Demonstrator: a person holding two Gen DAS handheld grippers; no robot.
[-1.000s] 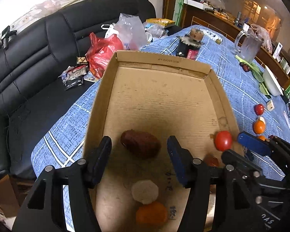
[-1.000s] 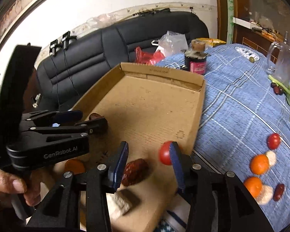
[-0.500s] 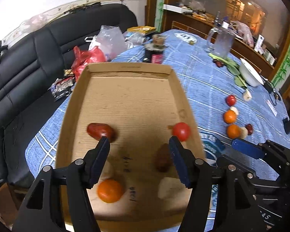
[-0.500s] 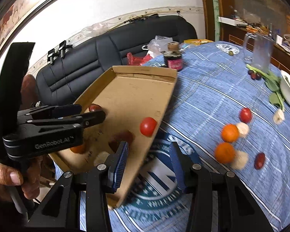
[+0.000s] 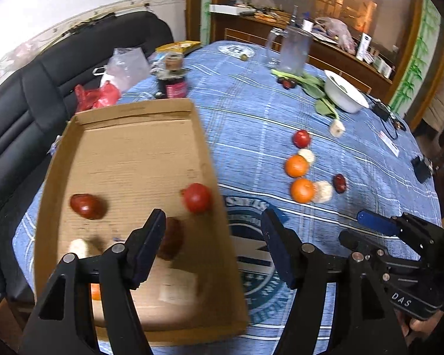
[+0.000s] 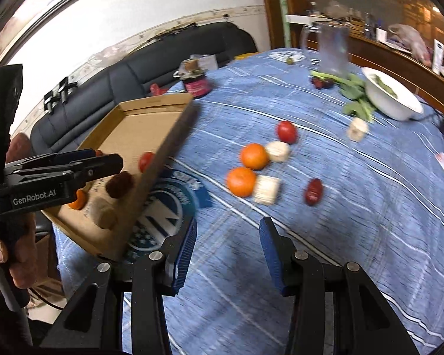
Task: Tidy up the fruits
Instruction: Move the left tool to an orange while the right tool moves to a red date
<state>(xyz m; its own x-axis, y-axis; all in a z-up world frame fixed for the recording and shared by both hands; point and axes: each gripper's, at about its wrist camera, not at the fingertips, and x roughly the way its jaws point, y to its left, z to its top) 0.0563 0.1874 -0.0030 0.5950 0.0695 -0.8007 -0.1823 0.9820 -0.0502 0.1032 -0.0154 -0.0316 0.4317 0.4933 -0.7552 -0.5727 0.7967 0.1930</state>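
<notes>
A shallow cardboard tray (image 5: pixel 127 153) lies on the blue tablecloth and holds a red tomato (image 5: pixel 196 198), two dark red fruits (image 5: pixel 87 206), a pale slice (image 5: pixel 78 247) and an orange (image 5: pixel 95 291). On the cloth to the right lie two oranges (image 5: pixel 302 190), pale slices (image 5: pixel 322 191), a tomato (image 5: pixel 301 138) and a dark red fruit (image 5: pixel 339 182). My left gripper (image 5: pixel 213 245) is open and empty over the tray's right wall. My right gripper (image 6: pixel 228 254) is open and empty over bare cloth, short of the loose fruits (image 6: pixel 241 181).
A white bowl (image 5: pixel 344 96) with greens, a glass jug (image 5: pixel 290 50) and a dark jar (image 5: pixel 173 81) stand at the table's far side. A black sofa (image 5: pixel 29 88) with plastic bags runs along the left. A small black device (image 5: pixel 421 168) lies at the right edge.
Both grippers have swung to the right and back from the tray. The tomato lies loose in the tray by its right wall. The loose fruits on the cloth have come into fuller view.
</notes>
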